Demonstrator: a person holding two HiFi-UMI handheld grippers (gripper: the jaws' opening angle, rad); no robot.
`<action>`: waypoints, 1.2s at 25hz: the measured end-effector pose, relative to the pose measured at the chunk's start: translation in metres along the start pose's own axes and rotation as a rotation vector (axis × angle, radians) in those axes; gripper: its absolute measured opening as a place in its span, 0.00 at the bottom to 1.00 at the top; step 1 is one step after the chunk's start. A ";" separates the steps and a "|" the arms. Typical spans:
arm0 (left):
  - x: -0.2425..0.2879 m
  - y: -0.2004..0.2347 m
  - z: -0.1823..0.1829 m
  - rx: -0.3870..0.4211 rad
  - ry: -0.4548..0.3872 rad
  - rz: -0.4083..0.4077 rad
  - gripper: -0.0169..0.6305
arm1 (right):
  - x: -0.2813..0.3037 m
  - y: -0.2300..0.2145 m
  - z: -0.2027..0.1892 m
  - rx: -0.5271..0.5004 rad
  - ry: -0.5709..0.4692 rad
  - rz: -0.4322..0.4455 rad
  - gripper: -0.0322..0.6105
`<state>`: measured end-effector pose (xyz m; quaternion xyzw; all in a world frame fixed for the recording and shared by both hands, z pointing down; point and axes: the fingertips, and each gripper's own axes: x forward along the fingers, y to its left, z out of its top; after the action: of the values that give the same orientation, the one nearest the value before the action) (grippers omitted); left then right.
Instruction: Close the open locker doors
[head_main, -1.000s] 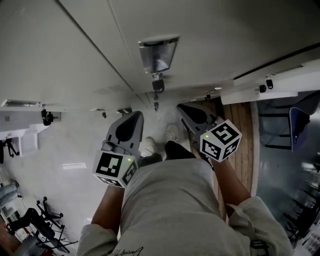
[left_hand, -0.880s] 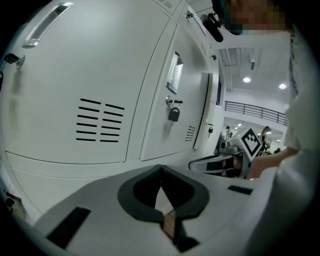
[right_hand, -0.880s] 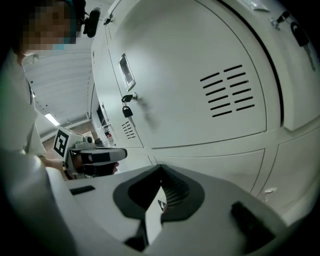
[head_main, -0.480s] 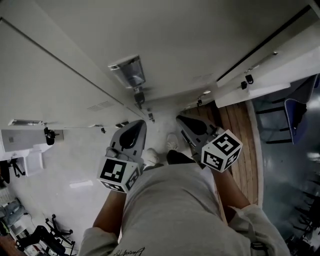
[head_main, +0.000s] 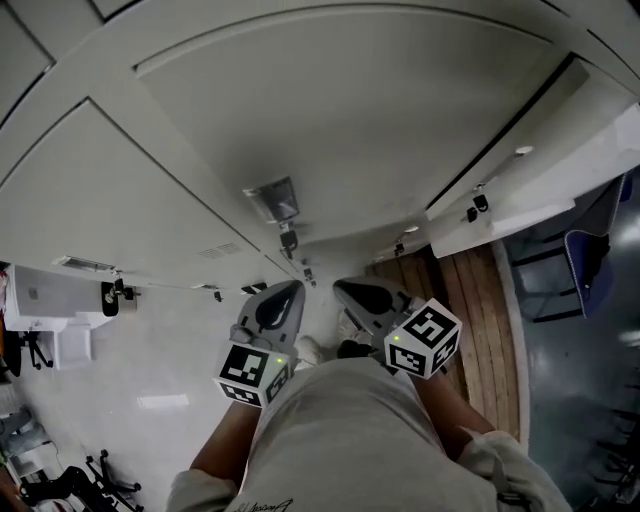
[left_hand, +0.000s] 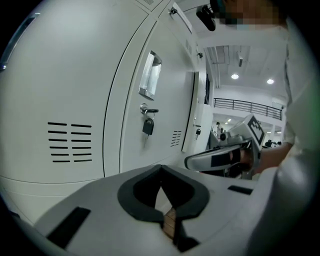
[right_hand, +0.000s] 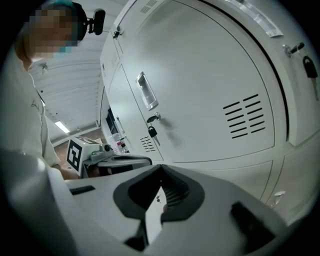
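The fingers (left_hand: 132, 192) of the left gripper (left_hand: 160, 167) are pressed together at the tips and hold nothing. The right gripper (right_hand: 161, 166) is the same, its tips meeting and empty. Both hang low in front of the person's shirt (head_main: 340, 430), side by side and near each other, pointing at the lockers.

Straight ahead is a closed door (right_hand: 200, 85), flush with its neighbours. It has a recessed handle (right_hand: 146, 91), a padlock (right_hand: 152, 132) hanging under the latch and a block of vent slots (right_hand: 244, 116).

Farther along on the person's right, an open door (head_main: 525, 210) stands out from the row, with a lock near its edge. Another panel (head_main: 50, 290) at the far left of the head view also seems to stick out, though that is less certain.

Neither gripper touches a door, so I judge this a moment of lining up on the next one. The next move calls for turning toward the open door on the right. The person would then set the closed tips against its outer face near the free edge and push it until it sits flush. No grasp should be needed.

No brand or number can be read on the doors. Each marker cube (head_main: 425, 340) bears only black-and-white squares, and the script at the shirt's hem is too small to read
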<state>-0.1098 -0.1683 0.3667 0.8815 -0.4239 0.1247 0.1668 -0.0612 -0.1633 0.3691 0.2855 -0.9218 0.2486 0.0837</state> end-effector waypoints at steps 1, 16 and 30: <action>-0.001 0.000 0.002 -0.001 -0.003 0.003 0.05 | 0.002 0.003 0.000 0.000 0.004 0.008 0.09; -0.014 0.000 0.005 -0.019 -0.023 0.038 0.05 | 0.016 0.020 0.003 -0.027 0.026 0.068 0.09; -0.025 0.000 0.001 -0.022 -0.021 0.045 0.05 | 0.018 0.031 -0.004 -0.023 0.025 0.074 0.09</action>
<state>-0.1256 -0.1509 0.3569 0.8710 -0.4468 0.1146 0.1692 -0.0932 -0.1477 0.3651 0.2469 -0.9334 0.2447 0.0892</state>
